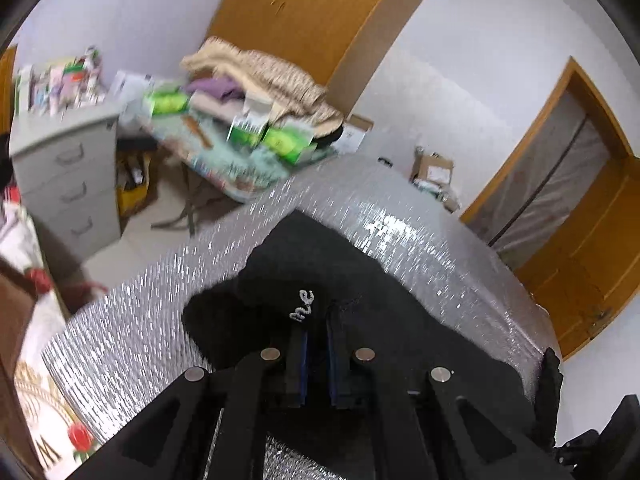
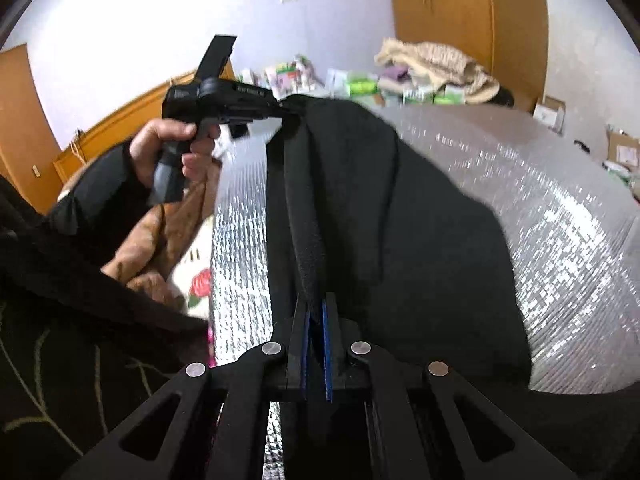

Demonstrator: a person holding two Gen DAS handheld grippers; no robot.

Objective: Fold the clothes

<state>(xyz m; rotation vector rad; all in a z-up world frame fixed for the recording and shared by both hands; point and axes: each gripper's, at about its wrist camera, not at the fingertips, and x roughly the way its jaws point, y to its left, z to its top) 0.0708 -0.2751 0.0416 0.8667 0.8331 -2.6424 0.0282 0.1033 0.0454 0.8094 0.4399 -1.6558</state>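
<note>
Garment (image 1: 320, 264): one, black, lying on the silver mat (image 1: 160, 312). A small pale script mark shows on the cloth near the left gripper's tips. In the right wrist view its near edge is lifted off the mat into a ridge that runs between the two grippers; the rest drapes down onto the mat. What kind of garment it is cannot be told.

Grippers: two. Left gripper (image 1: 316, 320): jaws drawn close, pinching a fold of the black cloth. In the right wrist view the same gripper (image 2: 286, 112) bites the far end of the ridge. Right gripper (image 2: 316, 316): jaws pressed nearly together, clamped on the near end of the ridge.

Hand (image 2: 168, 148): one seen, gripping the left gripper's handle; a dark sleeve (image 2: 100, 188) follows it out of frame.

Mat: one, quilted and reflective, cut off at the lower edges of both views.

Drawer unit (image 1: 68, 176): one, grey, three drawers with handles, all closed; contents not seen. Its top carries a blurred row of boxes and packets, count not readable.

Side table (image 1: 224, 160): one, holding green packs, at least three, a purple cloth and a beige knit throw (image 1: 280, 76); blur prevents a firmer count.

Cardboard boxes (image 1: 434, 168): two or so on the floor by the wall, contents unclear.

Doors: a tall wooden panel (image 1: 312, 12) behind the table, and a door frame (image 1: 560, 184) at right.

Floral bedding (image 2: 196, 276): bottom left, partly covered.
</note>
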